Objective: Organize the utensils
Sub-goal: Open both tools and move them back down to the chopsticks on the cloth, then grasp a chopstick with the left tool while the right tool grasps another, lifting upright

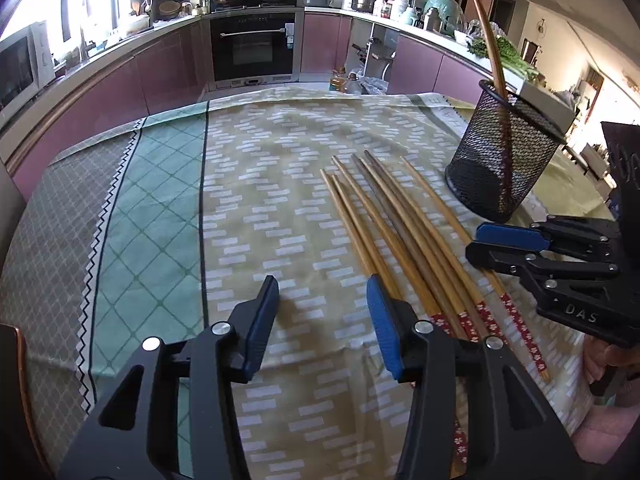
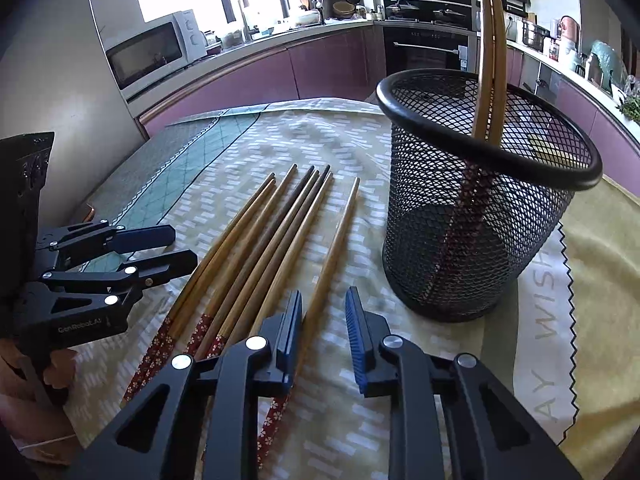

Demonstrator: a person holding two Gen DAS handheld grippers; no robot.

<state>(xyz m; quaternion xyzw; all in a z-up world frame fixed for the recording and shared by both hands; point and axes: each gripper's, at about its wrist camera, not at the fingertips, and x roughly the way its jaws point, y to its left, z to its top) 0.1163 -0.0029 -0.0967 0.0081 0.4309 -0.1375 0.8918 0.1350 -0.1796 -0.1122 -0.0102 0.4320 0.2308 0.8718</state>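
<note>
Several wooden chopsticks [image 1: 404, 240] with red patterned ends lie side by side on the tablecloth; they also show in the right wrist view [image 2: 276, 232]. A black mesh holder [image 1: 500, 160] stands at the right with two chopsticks [image 2: 490, 48] upright in it, and shows in the right wrist view [image 2: 480, 208]. My left gripper [image 1: 324, 292] is open and empty, just left of the loose chopsticks. My right gripper [image 2: 324, 312] is open and empty, low over the rightmost loose chopstick [image 2: 332, 252], near the holder.
A patterned tablecloth [image 1: 168, 216] covers the table. Purple kitchen cabinets [image 1: 168, 68], an oven [image 1: 256, 44] and a microwave [image 2: 156, 48] stand behind the table. The right gripper [image 1: 500, 248] shows in the left wrist view, beside the chopsticks.
</note>
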